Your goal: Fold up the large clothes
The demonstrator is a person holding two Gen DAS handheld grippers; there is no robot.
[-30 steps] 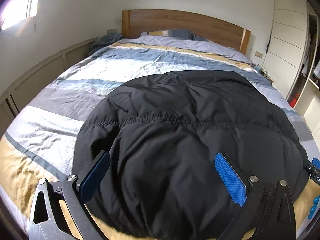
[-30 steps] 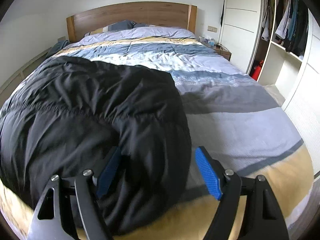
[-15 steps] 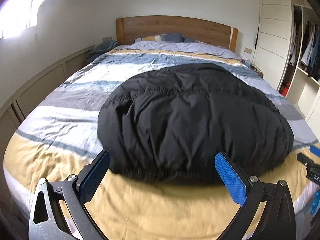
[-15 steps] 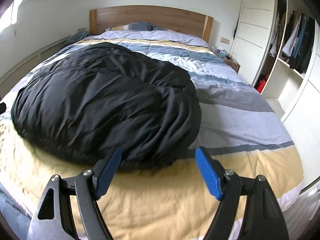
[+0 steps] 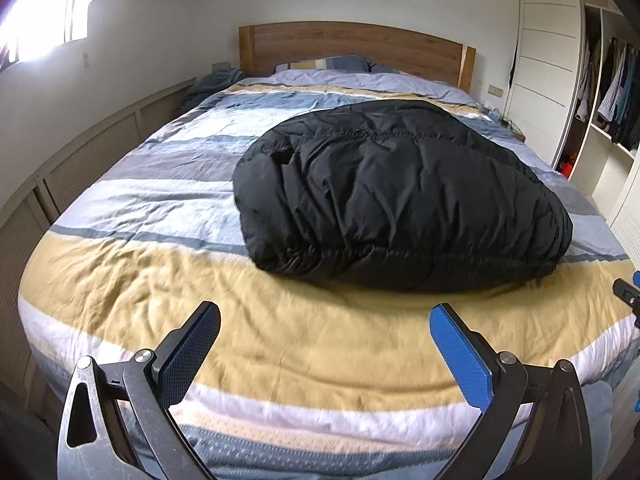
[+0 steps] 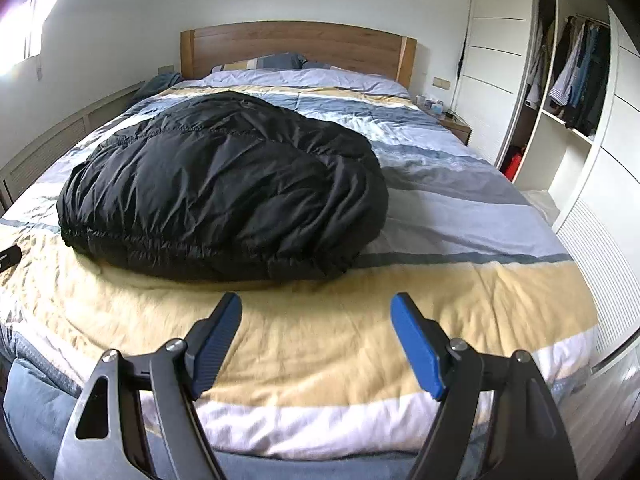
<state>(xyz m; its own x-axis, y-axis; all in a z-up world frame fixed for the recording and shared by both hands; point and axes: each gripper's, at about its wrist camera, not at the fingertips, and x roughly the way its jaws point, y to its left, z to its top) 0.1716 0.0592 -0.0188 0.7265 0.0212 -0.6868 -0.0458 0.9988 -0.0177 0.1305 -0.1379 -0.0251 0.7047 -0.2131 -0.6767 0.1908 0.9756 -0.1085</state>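
A black puffy jacket (image 5: 396, 196) lies folded in a thick bundle on the striped duvet (image 5: 280, 332) of the bed; it also shows in the right wrist view (image 6: 224, 192). My left gripper (image 5: 324, 320) is open and empty, held above the yellow stripe at the foot of the bed, well short of the jacket. My right gripper (image 6: 316, 308) is open and empty too, above the same yellow stripe (image 6: 440, 300), apart from the jacket's near edge. A tip of the right gripper shows at the right edge of the left wrist view (image 5: 626, 292).
A wooden headboard (image 5: 352, 46) and pillows (image 5: 324, 63) stand at the far end. A low panelled wall ledge (image 5: 80, 160) runs along the left. An open wardrobe with hanging clothes (image 6: 572, 76) and a bedside table (image 6: 452, 120) stand on the right.
Both grippers have pulled back from the jacket toward the foot of the bed. A second ago their open fingers were over the jacket's near edge; now they hang over the duvet.
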